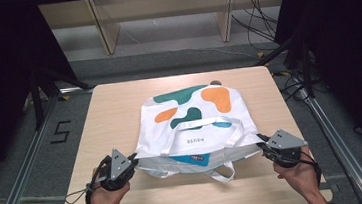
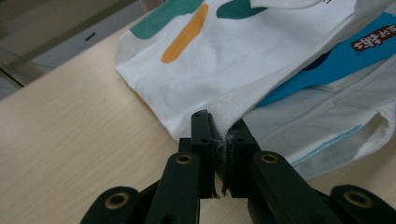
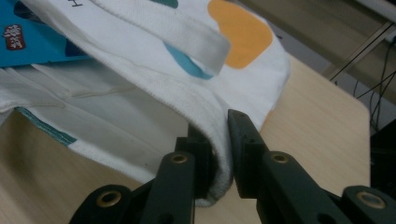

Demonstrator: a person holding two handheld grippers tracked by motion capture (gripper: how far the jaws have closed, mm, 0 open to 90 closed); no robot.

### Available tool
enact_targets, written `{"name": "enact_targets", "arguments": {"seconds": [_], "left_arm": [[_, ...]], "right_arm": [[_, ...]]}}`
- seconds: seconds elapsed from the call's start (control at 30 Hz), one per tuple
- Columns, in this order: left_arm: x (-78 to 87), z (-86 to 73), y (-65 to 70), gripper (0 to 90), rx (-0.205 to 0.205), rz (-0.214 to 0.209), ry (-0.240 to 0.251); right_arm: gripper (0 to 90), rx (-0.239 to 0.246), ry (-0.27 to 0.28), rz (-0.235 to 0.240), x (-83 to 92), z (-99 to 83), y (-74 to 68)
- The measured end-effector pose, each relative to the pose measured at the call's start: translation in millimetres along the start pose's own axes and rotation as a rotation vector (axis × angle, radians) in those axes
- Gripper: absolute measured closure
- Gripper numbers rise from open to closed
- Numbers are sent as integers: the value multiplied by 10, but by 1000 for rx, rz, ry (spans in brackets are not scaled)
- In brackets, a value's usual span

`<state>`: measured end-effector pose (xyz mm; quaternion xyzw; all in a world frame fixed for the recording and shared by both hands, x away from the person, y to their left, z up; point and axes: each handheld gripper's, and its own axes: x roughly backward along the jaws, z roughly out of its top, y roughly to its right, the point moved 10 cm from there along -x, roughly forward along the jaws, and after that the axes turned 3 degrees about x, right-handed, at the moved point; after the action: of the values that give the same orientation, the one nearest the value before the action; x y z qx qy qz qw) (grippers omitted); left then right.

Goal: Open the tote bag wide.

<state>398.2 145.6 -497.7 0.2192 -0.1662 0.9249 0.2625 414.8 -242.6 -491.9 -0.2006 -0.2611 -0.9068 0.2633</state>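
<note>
A white tote bag (image 1: 191,126) printed with green and orange blobs lies on the wooden table (image 1: 109,104), its mouth toward me. A blue packet (image 1: 194,159) shows inside the mouth. My left gripper (image 1: 135,159) is shut on the left corner of the bag's upper rim (image 2: 219,135), and the cloth is pinched between its pads. My right gripper (image 1: 259,142) is shut on the right corner of the same rim (image 3: 219,154). The upper layer is stretched between them and lifted off the lower one. One white handle (image 1: 221,171) hangs toward the front edge.
Black frame rails (image 1: 24,162) run along both sides of the table. Wooden shelving (image 1: 160,13) and loose cables (image 1: 256,19) stand beyond the far edge. A small dark object (image 1: 216,83) peeks out behind the bag.
</note>
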Motion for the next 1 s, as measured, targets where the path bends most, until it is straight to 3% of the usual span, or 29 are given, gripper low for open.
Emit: {"name": "enact_targets", "arguments": {"seconds": [0.17, 0.2, 0.23, 0.27, 0.3, 0.37, 0.4, 0.43, 0.57, 0.6, 0.63, 0.7, 0.73, 1.0], "left_arm": [[113, 225, -88, 859, -21, 23, 46], [148, 298, -114, 860, -29, 24, 65], [209, 398, -150, 860, -14, 30, 89], [209, 398, -150, 859, -14, 30, 89], [280, 519, -201, 860, 5, 29, 121], [304, 561, -218, 862, 9, 36, 130], [384, 687, -270, 864, -10, 56, 154], [384, 687, -270, 865, -10, 56, 154], [611, 954, -346, 868, -14, 81, 221], [611, 954, -346, 869, -14, 81, 221], [745, 1102, -368, 871, -35, 93, 262], [789, 1153, -368, 872, -37, 97, 277], [910, 1315, -360, 872, -60, 100, 324], [1158, 1711, -361, 874, -103, 103, 396]], "right_arm": [[811, 23, 40, -22, 62, 200, 108], [813, 14, 67, -34, 113, 333, 176], [814, 22, 77, -39, 122, 370, 200], [814, 22, 77, -39, 122, 370, 200], [815, 25, 111, -54, 182, 531, 279], [816, 27, 138, -66, 230, 666, 334], [817, 42, 140, -73, 267, 748, 360], [817, 42, 140, -73, 267, 748, 360], [819, 92, 169, -87, 415, 1062, 487], [820, 99, 177, -89, 459, 1126, 509], [820, 109, 191, -98, 520, 1208, 545], [823, 106, 199, -98, 575, 1266, 562], [824, 126, 221, -110, 685, 1387, 615], [826, 156, 257, -136, 979, 1634, 774]]}}
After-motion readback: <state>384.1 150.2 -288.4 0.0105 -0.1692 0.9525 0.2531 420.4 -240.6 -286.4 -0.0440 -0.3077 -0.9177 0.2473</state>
